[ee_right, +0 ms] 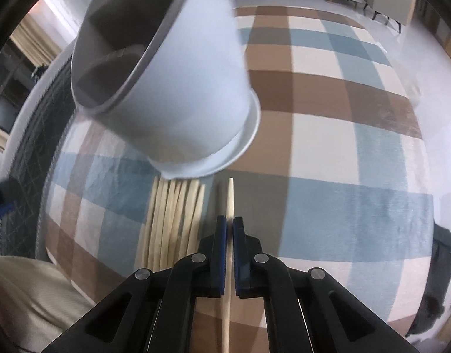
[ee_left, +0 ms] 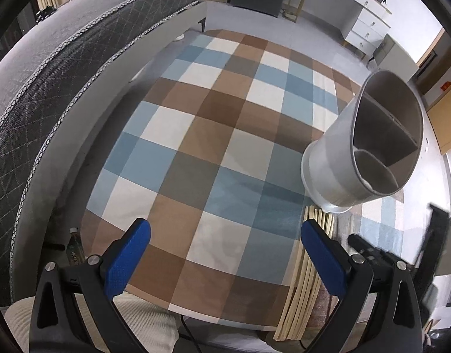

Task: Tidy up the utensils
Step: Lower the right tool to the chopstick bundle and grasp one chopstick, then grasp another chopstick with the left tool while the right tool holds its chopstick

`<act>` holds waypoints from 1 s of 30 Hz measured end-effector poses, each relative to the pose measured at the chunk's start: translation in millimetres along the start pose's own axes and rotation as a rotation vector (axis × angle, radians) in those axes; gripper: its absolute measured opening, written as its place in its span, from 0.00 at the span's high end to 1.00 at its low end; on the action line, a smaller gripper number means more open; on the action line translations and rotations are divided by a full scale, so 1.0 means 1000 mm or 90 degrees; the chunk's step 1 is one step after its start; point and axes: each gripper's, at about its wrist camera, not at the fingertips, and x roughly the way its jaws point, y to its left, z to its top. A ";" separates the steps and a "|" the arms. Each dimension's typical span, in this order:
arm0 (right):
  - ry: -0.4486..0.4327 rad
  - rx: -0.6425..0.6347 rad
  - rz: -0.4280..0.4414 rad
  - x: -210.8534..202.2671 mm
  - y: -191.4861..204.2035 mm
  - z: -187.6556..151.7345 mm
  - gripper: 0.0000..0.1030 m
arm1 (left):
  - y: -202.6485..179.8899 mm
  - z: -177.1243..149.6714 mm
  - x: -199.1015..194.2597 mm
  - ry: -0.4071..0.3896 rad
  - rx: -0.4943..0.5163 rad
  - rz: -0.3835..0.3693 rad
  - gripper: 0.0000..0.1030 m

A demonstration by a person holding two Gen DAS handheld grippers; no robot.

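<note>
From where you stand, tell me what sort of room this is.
Most likely a bedroom. A bed with a dark quilted mattress runs along one side, a checked rug covers the floor, and a white chest of drawers stands at the far wall.

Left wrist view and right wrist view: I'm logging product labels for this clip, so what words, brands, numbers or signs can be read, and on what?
Bottle beside the bed frame: its label carries print, too small and blurred to read.
Utensil holder: plain, no text.
Chopstick in the right gripper: no marking visible.
Loose chopsticks on the checked rug: no marking visible.
No legible text in either view.
</note>
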 end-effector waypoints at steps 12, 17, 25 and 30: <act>-0.089 0.128 0.096 -0.030 -0.041 0.006 0.97 | -0.036 -0.023 0.053 0.098 0.113 0.016 0.05; -0.141 0.177 0.129 -0.044 -0.054 0.011 0.97 | -0.051 -0.033 0.066 0.106 0.163 0.028 0.11; -0.191 0.197 0.149 -0.058 -0.059 0.018 0.98 | -0.061 -0.041 0.083 0.127 0.169 0.024 0.18; -0.204 0.207 0.154 -0.063 -0.063 0.017 0.98 | -0.057 -0.042 0.084 0.132 0.159 0.029 0.20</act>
